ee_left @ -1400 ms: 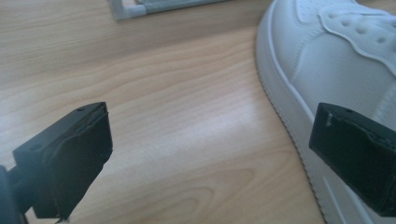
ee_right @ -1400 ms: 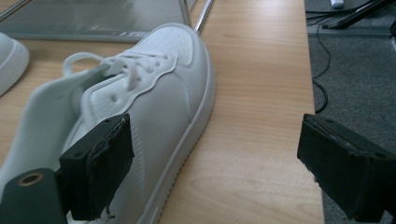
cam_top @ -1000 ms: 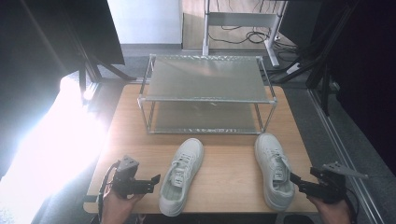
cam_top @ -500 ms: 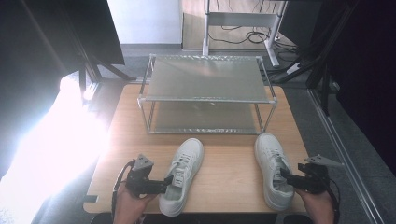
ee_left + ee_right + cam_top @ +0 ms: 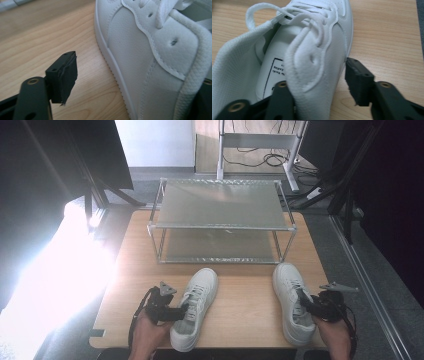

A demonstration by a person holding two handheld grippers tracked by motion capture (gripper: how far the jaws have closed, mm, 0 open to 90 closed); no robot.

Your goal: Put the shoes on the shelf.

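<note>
we log two white sneakers on the wooden surface [image 5: 240, 295], toes toward a two-tier metal rack [image 5: 220, 217] in the upper middle of the high view. the left sneaker [image 5: 196, 307] lies lower centre, angled slightly; the right sneaker [image 5: 291, 301] lies lower right, well apart from it.

the left tongs [image 5: 181, 311] sit at lower left of the high view, held by the left hand [image 5: 147, 335], tips at the left sneaker's heel side. in the left gripper view they are spread wide: one black pad [image 5: 63, 76] stands clear over bare wood at lower left, the other shows dark at the right edge behind the collar, the sneaker's side wall [image 5: 150, 62] between them.

the right tongs [image 5: 306, 301] at lower right also gape. in the right gripper view one jaw sits inside the shoe opening under the padded collar [image 5: 312, 75], the other outside, just beside the wall with a gap. laces [image 5: 287, 13] loop at upper left.
</note>
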